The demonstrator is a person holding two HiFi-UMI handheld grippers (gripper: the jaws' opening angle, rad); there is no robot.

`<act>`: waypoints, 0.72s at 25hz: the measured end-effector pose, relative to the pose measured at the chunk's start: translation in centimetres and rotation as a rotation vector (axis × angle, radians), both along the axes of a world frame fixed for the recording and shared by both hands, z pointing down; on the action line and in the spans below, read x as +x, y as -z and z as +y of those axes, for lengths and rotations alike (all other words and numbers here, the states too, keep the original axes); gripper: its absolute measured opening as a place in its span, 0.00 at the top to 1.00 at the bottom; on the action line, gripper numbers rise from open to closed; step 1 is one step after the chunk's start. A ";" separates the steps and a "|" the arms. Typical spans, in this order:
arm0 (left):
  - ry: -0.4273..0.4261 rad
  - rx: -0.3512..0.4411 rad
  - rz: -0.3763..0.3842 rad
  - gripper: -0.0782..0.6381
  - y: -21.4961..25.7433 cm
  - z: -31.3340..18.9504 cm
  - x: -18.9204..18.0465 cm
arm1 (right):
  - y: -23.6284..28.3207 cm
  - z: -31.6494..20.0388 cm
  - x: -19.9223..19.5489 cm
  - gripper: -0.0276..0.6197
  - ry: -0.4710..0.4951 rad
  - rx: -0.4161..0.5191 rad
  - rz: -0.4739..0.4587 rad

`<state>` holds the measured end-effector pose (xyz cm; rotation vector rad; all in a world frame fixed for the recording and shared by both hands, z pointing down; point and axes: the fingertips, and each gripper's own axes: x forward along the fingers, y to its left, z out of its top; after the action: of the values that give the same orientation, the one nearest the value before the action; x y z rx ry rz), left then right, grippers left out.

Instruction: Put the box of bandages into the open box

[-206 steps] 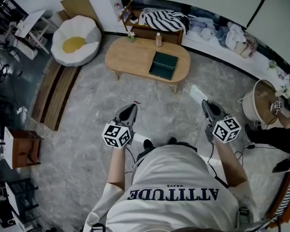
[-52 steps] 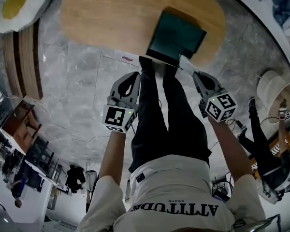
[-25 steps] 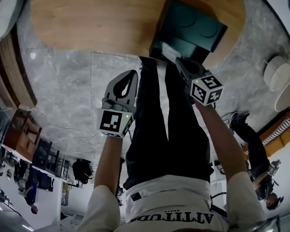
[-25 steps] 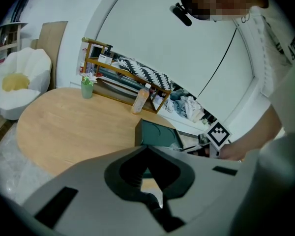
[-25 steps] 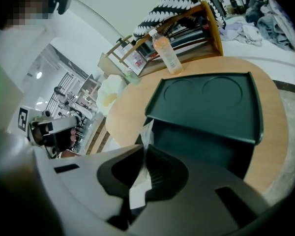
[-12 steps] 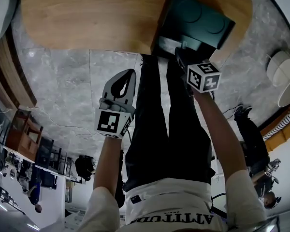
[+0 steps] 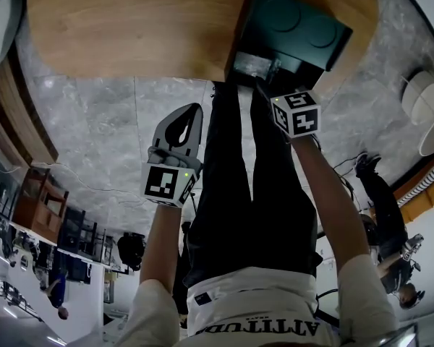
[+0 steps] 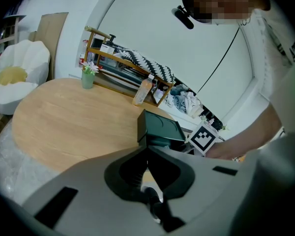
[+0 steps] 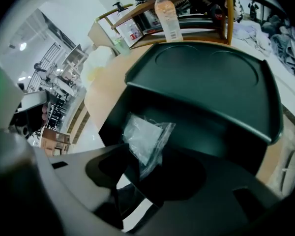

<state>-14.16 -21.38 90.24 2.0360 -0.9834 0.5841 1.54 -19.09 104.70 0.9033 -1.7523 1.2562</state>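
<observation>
box of bandages (image 9: pixel 145 139): a pale pack in clear crinkled wrap, lying tilted inside the mouth of the open box (image 9: pixel 211 77), under the raised lid; from the head view only a light patch (image 7: pixel 252 67) shows in the box's near opening. open box: dark green, lid up with two round recesses moulded in it, standing at the near edge of the wooden table (image 7: pixel 130 27). right gripper (image 9: pixel 152 173): pointed steeply down into the box's mouth, jaws just opened and standing wide apart, the lower corner of the pack reaching between them with no pad pressing on it; in the head view its tips (image 7: pixel 262 85) are at the box's opening, marker cube behind. left gripper (image 8: pixel 147 151): jaws closed together on nothing, held over the floor short of the table, well apart from the box, seen at (image 7: pixel 194 110). table: oval, light wood. bottle (image 9: pixel 168 16): clear, capped, upright beyond the box. wooden rack (image 8: pixel 118 63): past the table's far edge. small green pot (image 8: pixel 87 76): on the table's far side. floor (image 7: pixel 108 129): grey marbled. black trousers (image 7: pixel 231 179): between the two arms.
</observation>
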 end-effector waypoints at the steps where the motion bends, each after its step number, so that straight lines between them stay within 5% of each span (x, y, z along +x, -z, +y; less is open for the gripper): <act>1: -0.004 0.001 0.001 0.86 0.0 0.0 0.1 | 0.0 0.0 0.5 0.60 -0.017 -0.003 0.012; 11: -0.007 0.035 0.000 0.86 2.8 -0.4 0.4 | 4.1 0.5 2.6 0.59 -0.095 0.057 0.000; 18: -0.007 0.083 0.004 0.86 7.2 -0.2 -1.1 | 10.4 0.3 1.4 0.70 -0.132 0.183 -0.043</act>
<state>-15.23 -21.54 83.06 2.1140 -1.0136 0.5507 2.96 -18.81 94.28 1.1203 -1.8905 1.2205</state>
